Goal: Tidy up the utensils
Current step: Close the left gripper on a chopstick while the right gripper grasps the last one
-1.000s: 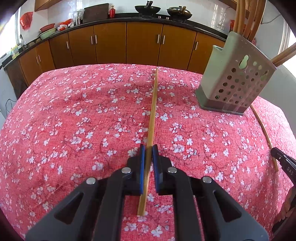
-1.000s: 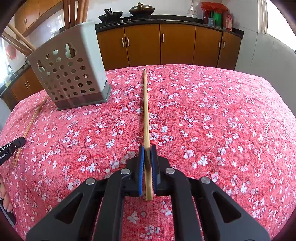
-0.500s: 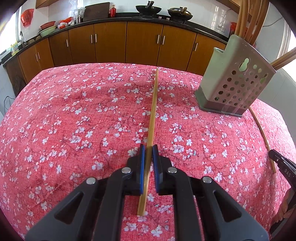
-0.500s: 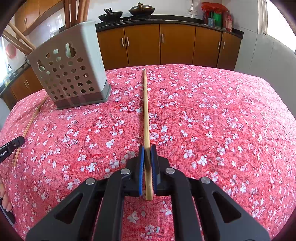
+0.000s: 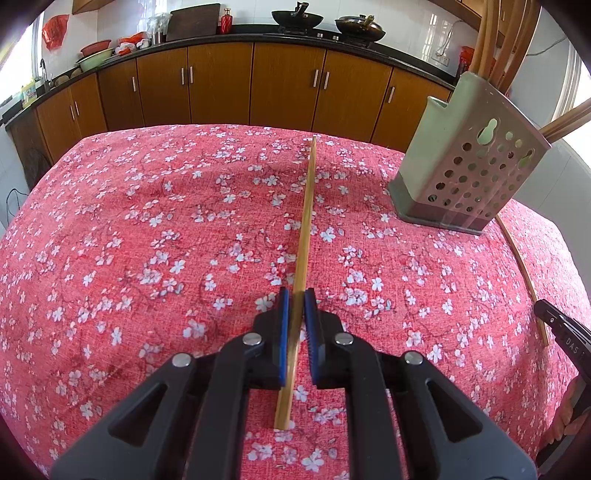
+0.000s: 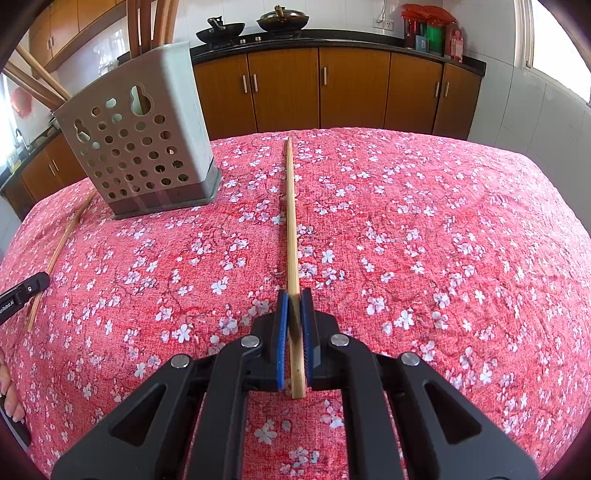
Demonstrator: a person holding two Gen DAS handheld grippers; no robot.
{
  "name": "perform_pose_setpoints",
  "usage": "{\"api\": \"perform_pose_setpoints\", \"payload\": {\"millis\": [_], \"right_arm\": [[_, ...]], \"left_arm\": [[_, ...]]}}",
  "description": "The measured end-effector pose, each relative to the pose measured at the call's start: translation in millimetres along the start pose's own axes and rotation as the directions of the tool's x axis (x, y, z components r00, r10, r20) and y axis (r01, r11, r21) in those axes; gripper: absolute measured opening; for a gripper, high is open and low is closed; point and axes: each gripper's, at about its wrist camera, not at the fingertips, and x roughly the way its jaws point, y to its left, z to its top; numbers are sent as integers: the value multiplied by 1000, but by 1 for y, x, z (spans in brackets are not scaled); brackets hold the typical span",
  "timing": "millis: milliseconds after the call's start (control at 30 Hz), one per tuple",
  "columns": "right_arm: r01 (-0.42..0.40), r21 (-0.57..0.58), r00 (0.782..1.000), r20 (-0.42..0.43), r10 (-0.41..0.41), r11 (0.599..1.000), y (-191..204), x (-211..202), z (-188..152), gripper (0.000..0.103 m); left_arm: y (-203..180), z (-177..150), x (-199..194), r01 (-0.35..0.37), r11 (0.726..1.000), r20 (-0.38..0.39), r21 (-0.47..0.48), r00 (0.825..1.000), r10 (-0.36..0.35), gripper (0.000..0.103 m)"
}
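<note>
My left gripper (image 5: 296, 295) is shut on a wooden chopstick (image 5: 306, 221) that points forward above the red floral tablecloth (image 5: 147, 240). My right gripper (image 6: 294, 295) is shut on a second wooden chopstick (image 6: 290, 206), also pointing forward. A grey perforated utensil holder (image 5: 469, 166) stands at the right of the left wrist view and holds several chopsticks; it also shows in the right wrist view (image 6: 140, 147) at the left. A third chopstick (image 5: 522, 269) lies on the cloth beside the holder, also seen in the right wrist view (image 6: 61, 251).
Brown kitchen cabinets (image 5: 258, 81) and a dark counter with woks (image 5: 295, 16) run behind the table. The other gripper's tip shows at the right edge of the left wrist view (image 5: 561, 328) and at the left edge of the right wrist view (image 6: 22, 291).
The left wrist view has shifted slightly, with the holder a little lower in frame. Both grippers stay shut on their chopsticks.
</note>
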Motion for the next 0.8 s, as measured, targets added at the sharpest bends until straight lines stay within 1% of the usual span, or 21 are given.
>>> {"api": "perform_pose_setpoints", "payload": {"millis": [467,800], "right_arm": [[-5,5,1000,0,5,1000,-1,-1,-1,8],[-10,12,1000,-1,10,1000,-2,-1,-1,8]], "left_arm": [[1,0,0,4,1000,0,-3,1000,-4,12],[3,0,-1,21,1000,1,-16,1000,-21,12]]}}
